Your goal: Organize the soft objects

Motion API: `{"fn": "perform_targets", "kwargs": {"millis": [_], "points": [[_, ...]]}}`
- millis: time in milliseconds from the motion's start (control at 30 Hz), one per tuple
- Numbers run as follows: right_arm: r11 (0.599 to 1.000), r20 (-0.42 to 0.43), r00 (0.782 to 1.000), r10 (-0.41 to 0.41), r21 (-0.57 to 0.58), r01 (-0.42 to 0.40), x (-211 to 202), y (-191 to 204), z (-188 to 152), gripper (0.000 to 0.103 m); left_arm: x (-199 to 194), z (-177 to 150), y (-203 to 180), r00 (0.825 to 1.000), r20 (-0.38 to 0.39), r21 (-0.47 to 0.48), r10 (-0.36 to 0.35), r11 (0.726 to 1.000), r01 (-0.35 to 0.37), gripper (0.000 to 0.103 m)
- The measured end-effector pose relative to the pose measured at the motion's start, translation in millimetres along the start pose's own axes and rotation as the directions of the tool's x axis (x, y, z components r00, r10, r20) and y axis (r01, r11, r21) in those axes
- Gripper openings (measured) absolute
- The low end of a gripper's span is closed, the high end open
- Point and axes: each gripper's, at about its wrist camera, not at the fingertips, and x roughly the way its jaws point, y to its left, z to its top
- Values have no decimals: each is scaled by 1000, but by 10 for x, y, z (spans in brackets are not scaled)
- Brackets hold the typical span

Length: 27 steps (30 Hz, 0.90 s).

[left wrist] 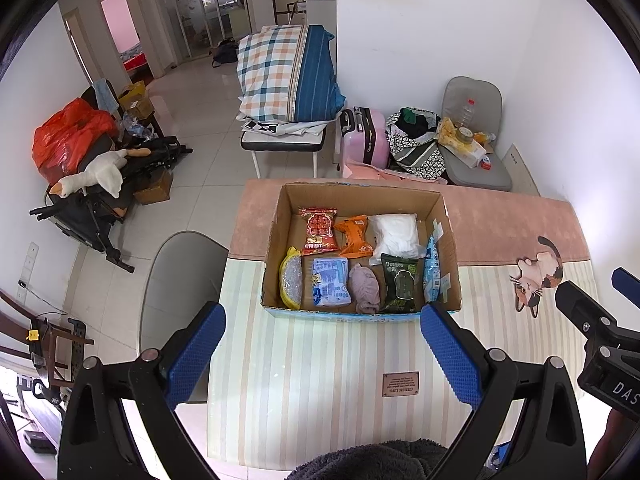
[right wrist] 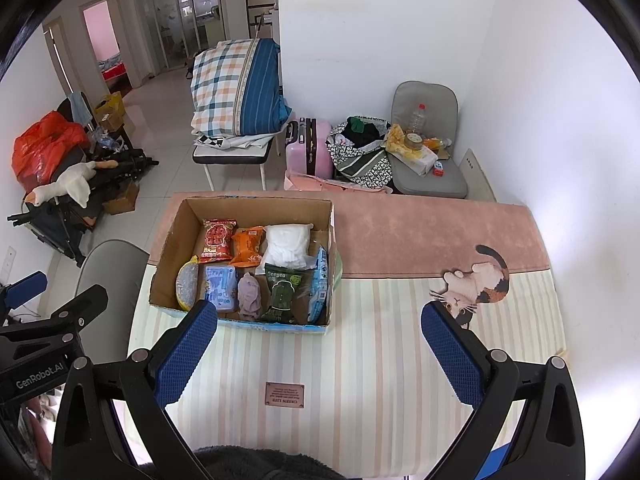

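Cardboard box [left wrist: 447, 224], on striped table mat [left wrist: 320, 360]: holds red packet [left wrist: 317, 230], orange packet [left wrist: 354, 235], white bag [left wrist: 394, 234] in back row; yellow-edged pouch [left wrist: 290, 278], blue pack [left wrist: 330, 282], mauve cloth roll [left wrist: 365, 289], dark green pack [left wrist: 401, 282], pale blue pack [left wrist: 431, 276] in front row. Left gripper [left wrist: 322, 354]: spread wide, empty, near box. Right gripper [right wrist: 320, 354]: spread wide, empty, above mat.

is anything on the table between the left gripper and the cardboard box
Nothing visible. The open left gripper hangs in front of the cardboard box, with only bare striped tablecloth between them. The box's near wall stands before the purple cloth and packets inside, so reaching in means going over it.
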Motion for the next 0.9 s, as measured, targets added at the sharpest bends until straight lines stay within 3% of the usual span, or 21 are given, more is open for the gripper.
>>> {"fn": "perform_targets", "kwargs": {"millis": [900], "points": [[1000,-2,1000,0,-10,0,-36,-2,34,103,-38,-60,20,1000,11,0,6,1000,-6,100]]}}
